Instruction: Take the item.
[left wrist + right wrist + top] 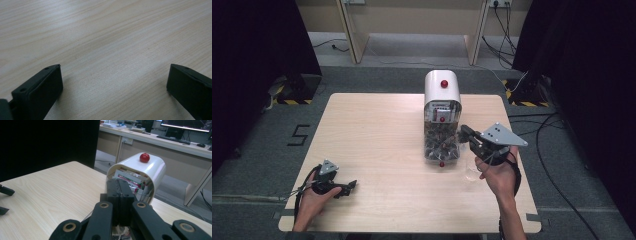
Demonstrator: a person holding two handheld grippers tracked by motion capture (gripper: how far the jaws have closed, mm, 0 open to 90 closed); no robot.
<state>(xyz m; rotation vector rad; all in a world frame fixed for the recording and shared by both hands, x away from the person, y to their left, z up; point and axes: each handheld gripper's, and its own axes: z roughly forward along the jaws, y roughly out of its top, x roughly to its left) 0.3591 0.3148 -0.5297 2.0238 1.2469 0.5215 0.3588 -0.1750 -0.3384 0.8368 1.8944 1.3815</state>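
Dispenser [442,117] mid-desk [377,145], glass cup [472,172] just beside, looked empty. Right tongs [464,131] closed, touching dispenser's side. Left tongs [352,186] idle. Left gripper view: tongs [113,75] wide, holding nothing. Right gripper view: tongs [120,185] pressed together, pointed at dispenser [140,173]; dispensing judged still ahead.

The table [377,145] is showing pale wood grain with a smooth, faintly sheeny finish. The dispenser [442,87] is looking like glossy white plastic over a clear body, with shiny red knobs. Both grippers' jaws are appearing matt black.
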